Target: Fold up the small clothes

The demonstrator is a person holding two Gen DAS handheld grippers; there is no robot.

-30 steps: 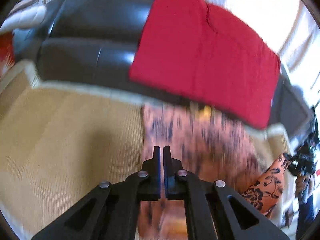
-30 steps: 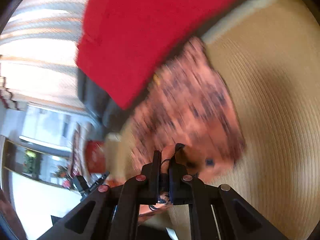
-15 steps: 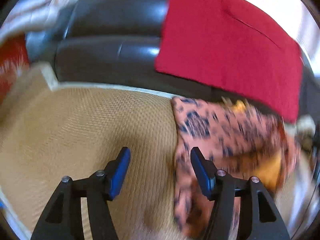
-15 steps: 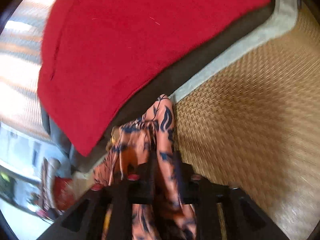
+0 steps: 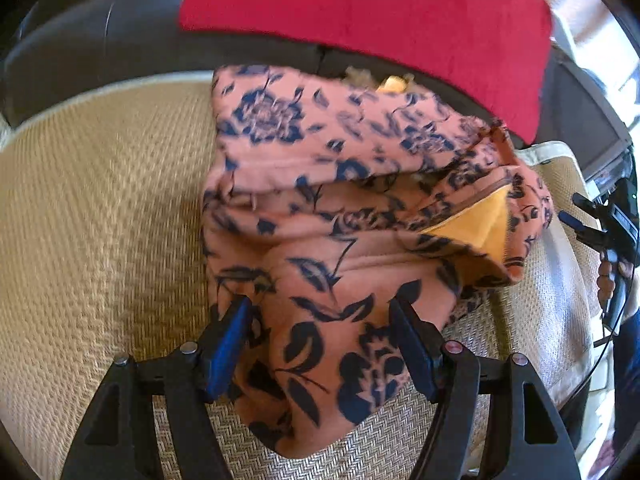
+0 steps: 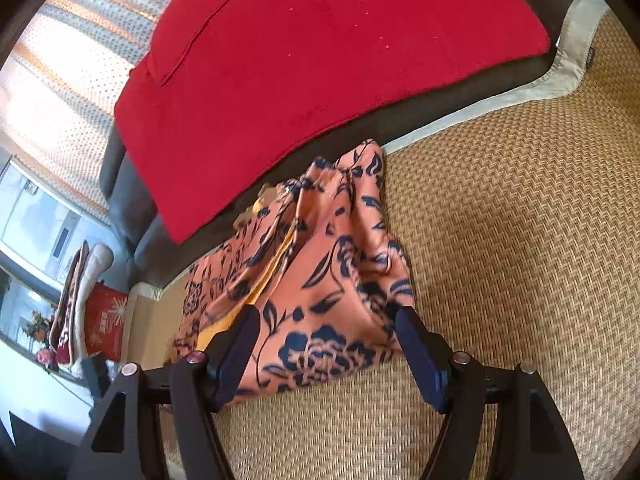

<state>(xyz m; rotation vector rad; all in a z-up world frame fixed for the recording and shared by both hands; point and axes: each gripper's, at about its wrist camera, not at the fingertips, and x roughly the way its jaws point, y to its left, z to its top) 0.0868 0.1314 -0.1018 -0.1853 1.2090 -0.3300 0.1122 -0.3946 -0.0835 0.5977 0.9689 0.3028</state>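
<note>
My left gripper (image 5: 324, 332) has just been opening; its jaws stand wide, straddling the orange flowered garment (image 5: 340, 208) without pressing it. The garment lies bunched on the woven mat (image 6: 520, 240), against the dark sofa (image 5: 100, 40) with its red cloth (image 6: 320, 52). My right gripper (image 6: 328, 340) has just been opening too, its jaws wide over the garment's near edge, gripping nothing.
</note>
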